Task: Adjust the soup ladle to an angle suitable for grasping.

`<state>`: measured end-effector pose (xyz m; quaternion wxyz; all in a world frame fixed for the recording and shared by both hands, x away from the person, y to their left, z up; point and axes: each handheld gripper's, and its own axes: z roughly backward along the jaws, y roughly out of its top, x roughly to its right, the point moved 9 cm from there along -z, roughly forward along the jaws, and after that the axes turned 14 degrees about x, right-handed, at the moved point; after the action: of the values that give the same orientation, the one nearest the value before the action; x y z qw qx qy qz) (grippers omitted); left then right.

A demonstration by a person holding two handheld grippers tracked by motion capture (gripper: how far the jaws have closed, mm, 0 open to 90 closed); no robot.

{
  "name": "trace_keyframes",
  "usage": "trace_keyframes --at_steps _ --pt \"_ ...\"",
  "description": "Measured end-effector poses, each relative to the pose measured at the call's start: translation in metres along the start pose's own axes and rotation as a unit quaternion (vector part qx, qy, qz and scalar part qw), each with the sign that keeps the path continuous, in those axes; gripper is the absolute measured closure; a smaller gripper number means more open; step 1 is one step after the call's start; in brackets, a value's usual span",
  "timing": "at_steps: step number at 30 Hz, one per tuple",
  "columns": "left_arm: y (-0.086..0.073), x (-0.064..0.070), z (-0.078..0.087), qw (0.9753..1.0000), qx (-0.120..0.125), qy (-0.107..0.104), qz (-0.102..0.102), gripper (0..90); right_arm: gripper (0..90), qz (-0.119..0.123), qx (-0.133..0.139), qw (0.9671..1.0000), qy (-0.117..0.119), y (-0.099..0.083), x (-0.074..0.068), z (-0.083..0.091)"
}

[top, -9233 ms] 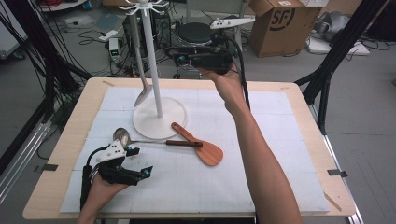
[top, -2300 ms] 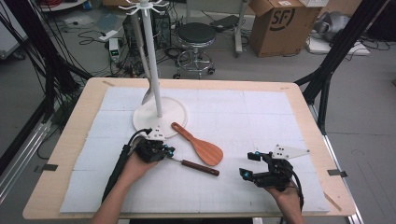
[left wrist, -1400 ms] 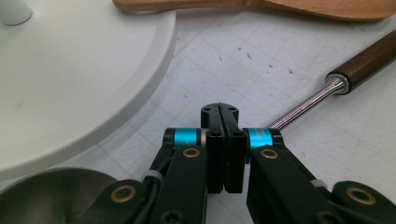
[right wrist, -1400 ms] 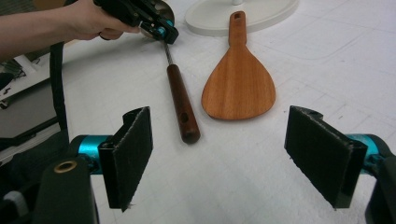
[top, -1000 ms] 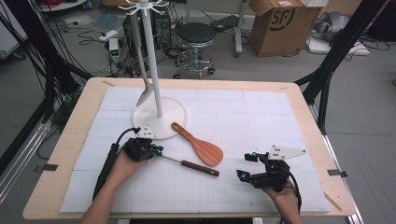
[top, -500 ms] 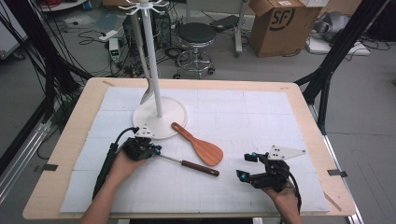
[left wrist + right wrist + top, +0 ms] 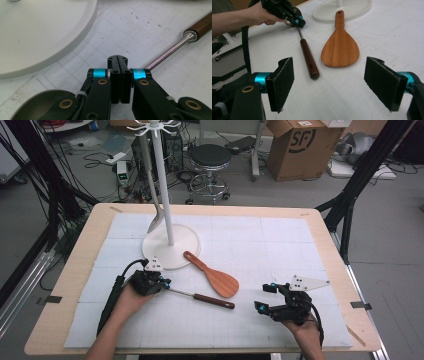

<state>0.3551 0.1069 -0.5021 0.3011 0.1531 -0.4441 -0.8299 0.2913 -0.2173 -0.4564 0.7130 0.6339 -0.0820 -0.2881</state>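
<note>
A ladle with a steel shaft (image 7: 182, 293) and a dark wooden handle (image 7: 308, 58) lies on the white mat. My left gripper (image 7: 162, 284) is shut on the shaft next to the bowl. In the left gripper view the jaws (image 7: 119, 60) are pressed together. The shaft (image 7: 170, 50) runs in under them and the bowl (image 7: 42, 105) shows at the lower left. A wooden spatula (image 7: 220, 281) lies flat beside the ladle. My right gripper (image 7: 264, 297) stands open and empty at the front right. Through its jaws (image 7: 334, 83) I see the spatula (image 7: 340, 50) and the left gripper (image 7: 298, 22).
A white utensil stand with a round base (image 7: 180, 252) rises just behind the left gripper, and a metal utensil (image 7: 155, 222) hangs against its pole. Its base rim (image 7: 37, 32) is close to the left jaws. Beyond the table are a stool (image 7: 211, 157) and a cardboard box (image 7: 295, 145).
The right arm came back from the stand to the front right and the ladle ended up nearer the middle. The left gripper slid left along the shaft, then both grippers held still.
</note>
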Motion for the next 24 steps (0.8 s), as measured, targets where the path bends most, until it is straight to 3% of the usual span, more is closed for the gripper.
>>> trace_keyframes --at_steps 13,17,24 --pt "0.001 0.009 0.006 0.9997 0.024 -0.008 -0.003 87.3 23.3 0.003 -0.005 1.0 0.001 -0.001 -0.001 -0.004" --pt "0.007 0.016 0.006 0.999 0.035 -0.025 -0.013 87.3 23.3 -0.002 -0.001 1.0 0.002 0.0 0.0 -0.002" --pt "0.021 0.039 0.003 0.9948 0.064 -0.073 -0.031 87.5 23.3 0.002 0.002 1.0 -0.002 0.0 0.002 0.0"
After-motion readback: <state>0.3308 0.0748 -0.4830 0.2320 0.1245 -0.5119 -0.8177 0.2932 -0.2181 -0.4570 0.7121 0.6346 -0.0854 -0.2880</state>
